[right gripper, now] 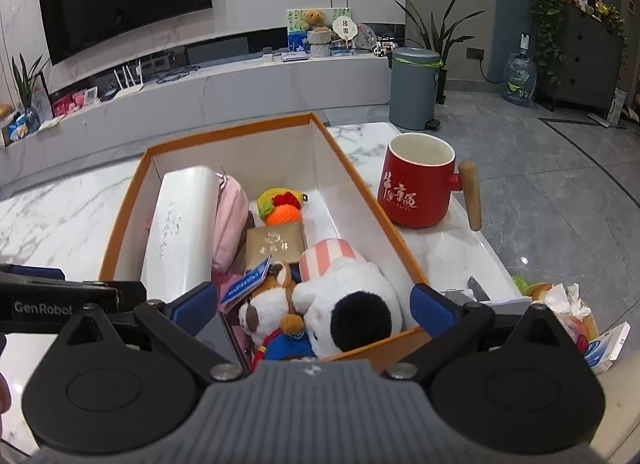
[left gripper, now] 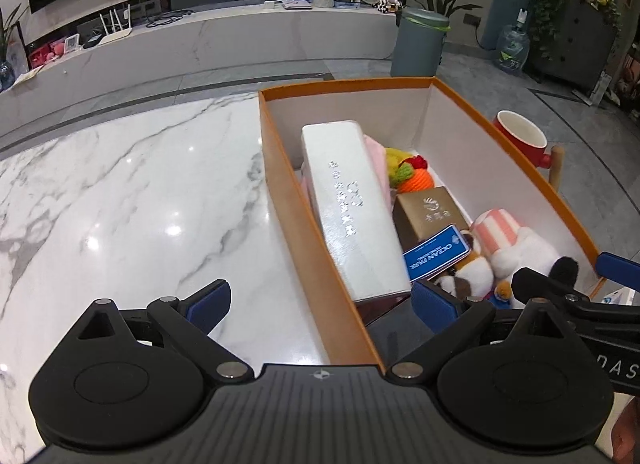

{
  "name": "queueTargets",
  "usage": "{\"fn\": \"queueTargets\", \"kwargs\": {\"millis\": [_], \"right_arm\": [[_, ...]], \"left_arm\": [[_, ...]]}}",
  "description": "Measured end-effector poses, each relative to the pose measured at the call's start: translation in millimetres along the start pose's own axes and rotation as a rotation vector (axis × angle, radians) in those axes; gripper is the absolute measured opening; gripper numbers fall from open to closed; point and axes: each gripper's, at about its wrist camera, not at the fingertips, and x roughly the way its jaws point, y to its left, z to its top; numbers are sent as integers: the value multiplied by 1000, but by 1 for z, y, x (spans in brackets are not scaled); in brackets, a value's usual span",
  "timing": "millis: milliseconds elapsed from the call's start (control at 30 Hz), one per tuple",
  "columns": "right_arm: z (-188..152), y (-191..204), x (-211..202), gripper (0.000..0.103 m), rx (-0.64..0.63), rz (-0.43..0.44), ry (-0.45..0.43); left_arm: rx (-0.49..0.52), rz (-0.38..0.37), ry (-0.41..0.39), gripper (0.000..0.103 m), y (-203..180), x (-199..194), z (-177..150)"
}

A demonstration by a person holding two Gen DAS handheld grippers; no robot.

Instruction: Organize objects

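Note:
An orange box [left gripper: 280, 168] [right gripper: 120, 216] stands on the marble table [left gripper: 132, 200]. In it lie a long white box [left gripper: 352, 208] [right gripper: 180, 224], a pink pouch [right gripper: 230, 216], a crochet toy [right gripper: 280, 206], a gold box [right gripper: 276, 246], a blue card [left gripper: 436, 256] and plush toys [right gripper: 352, 304]. My left gripper [left gripper: 322, 306] is open and straddles the box's left wall at its near end. My right gripper [right gripper: 316, 310] is open over the plush toys at the box's near right corner. Neither holds anything.
A red mug [right gripper: 416, 192] with a wooden handle stands on the table just right of the box. Crumpled tissue and packets [right gripper: 564, 304] and a small white-blue carton [right gripper: 608, 348] lie at the near right. A grey bin [right gripper: 414, 88] stands on the floor beyond.

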Motion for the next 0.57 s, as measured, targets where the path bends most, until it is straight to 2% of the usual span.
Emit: {"fn": "queueTargets", "kwargs": {"millis": [567], "right_arm": [[-5,8,1,102,-32,-16,-1]], "left_arm": [[14,18,-20,103,0,-2,-4]]}}
